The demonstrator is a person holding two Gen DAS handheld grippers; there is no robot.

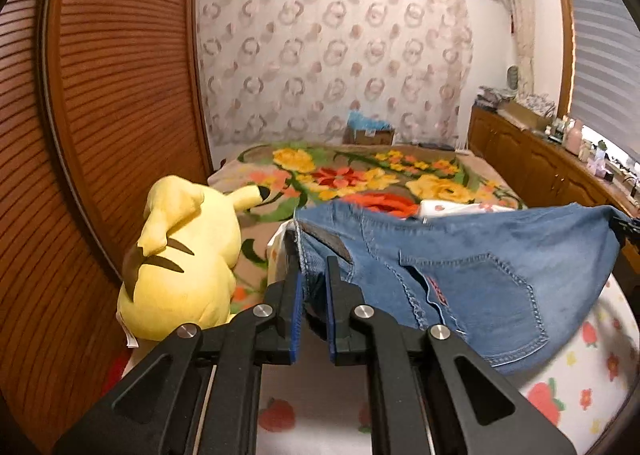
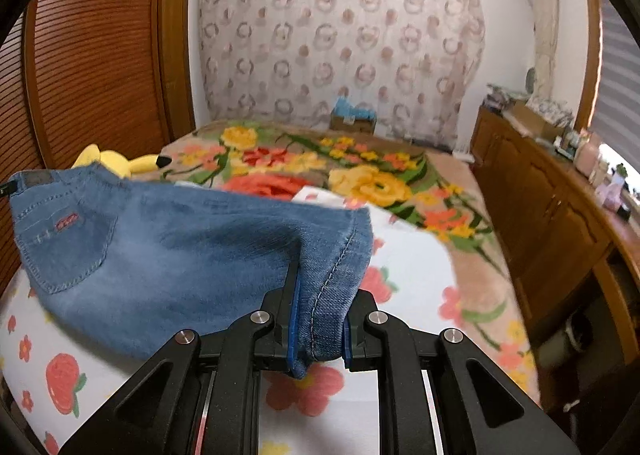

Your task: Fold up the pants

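Note:
Blue denim pants [image 1: 472, 275] hang stretched between my two grippers above the bed, back pocket and red tab showing. My left gripper [image 1: 314, 267] is shut on the waistband corner at the pants' left end. My right gripper [image 2: 320, 287] is shut on a bunched, stitched edge at the pants' [image 2: 168, 259] right end. In the left wrist view the right gripper's dark tip [image 1: 624, 225] shows at the far end of the cloth. The lower part of the pants is hidden below the fingers.
A white strawberry-print sheet [image 2: 416, 267] lies under the pants over a floral blanket [image 2: 360, 167]. A yellow plush toy [image 1: 184, 255] sits at the left by the slatted wooden door [image 1: 100, 95]. Wooden cabinets [image 2: 540, 195] with clutter run along the right.

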